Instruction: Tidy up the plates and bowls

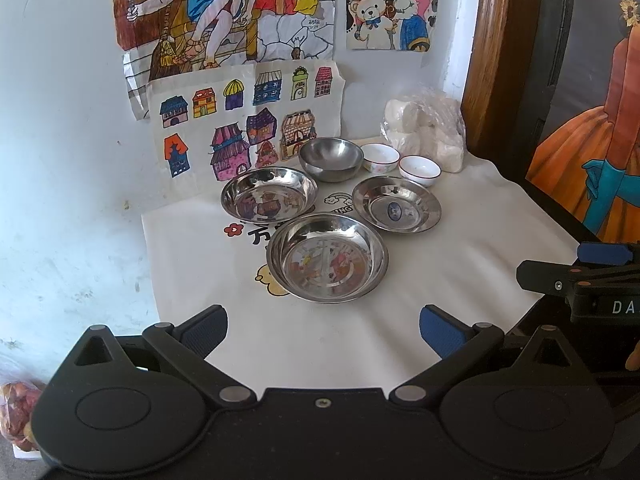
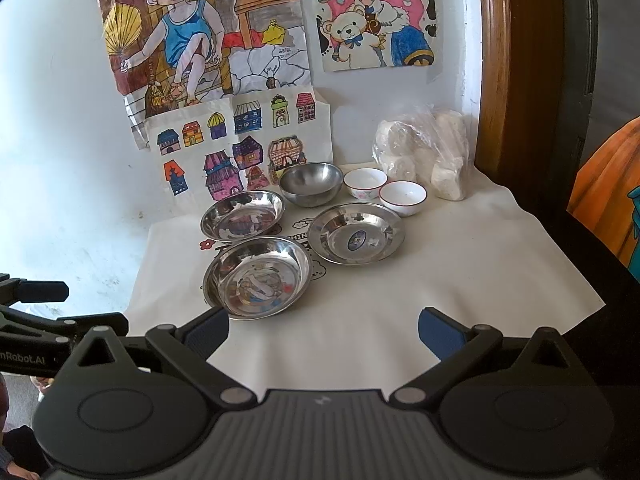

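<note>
Both grippers, the left gripper [image 1: 323, 332] and the right gripper [image 2: 323, 332], have their fingers wide apart and hold nothing. Beyond the fingers, on the white cloth [image 1: 460, 280], lie three steel plates: the nearest plate [image 1: 327, 258], the left plate [image 1: 269, 194] and the right plate [image 1: 396, 204], all empty. Behind them stand a steel bowl [image 1: 331, 159] and two small white bowls [image 1: 380, 157], also empty. A plastic bag [image 1: 426, 132] holds white lumps.
</note>
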A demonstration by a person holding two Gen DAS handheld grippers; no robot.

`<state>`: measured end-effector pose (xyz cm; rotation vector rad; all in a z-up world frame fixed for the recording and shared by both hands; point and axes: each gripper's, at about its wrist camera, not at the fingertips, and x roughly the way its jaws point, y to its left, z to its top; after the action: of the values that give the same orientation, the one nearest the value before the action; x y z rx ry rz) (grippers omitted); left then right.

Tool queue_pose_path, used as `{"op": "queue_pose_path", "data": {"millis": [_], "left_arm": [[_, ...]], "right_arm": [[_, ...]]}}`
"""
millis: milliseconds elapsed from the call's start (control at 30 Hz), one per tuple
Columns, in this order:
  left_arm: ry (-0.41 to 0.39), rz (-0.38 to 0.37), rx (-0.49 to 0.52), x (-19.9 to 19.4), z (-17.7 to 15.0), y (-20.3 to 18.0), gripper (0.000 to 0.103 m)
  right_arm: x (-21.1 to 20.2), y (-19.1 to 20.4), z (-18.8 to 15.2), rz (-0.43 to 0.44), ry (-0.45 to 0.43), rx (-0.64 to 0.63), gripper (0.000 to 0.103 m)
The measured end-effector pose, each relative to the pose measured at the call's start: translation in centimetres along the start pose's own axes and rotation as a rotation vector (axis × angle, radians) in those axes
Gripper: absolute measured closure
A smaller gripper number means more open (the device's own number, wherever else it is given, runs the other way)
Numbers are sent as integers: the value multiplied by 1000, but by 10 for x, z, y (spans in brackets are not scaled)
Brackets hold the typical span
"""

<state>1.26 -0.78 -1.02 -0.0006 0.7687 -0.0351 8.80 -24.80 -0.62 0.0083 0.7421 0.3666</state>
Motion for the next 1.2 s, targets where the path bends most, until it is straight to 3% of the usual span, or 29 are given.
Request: {"op": "queue_pose_path", "data": {"millis": [867, 1067, 1200], "left_arm": [[38, 2, -2, 13, 11, -4, 1], [73, 15, -7, 25, 20, -12, 1], [139, 46, -31, 44, 25, -20, 1]], "right_arm": [[10, -6, 10, 17, 29, -2, 0], [21, -18, 17, 39, 52, 1, 0], [36, -32, 22, 53, 102, -13, 0]]}}
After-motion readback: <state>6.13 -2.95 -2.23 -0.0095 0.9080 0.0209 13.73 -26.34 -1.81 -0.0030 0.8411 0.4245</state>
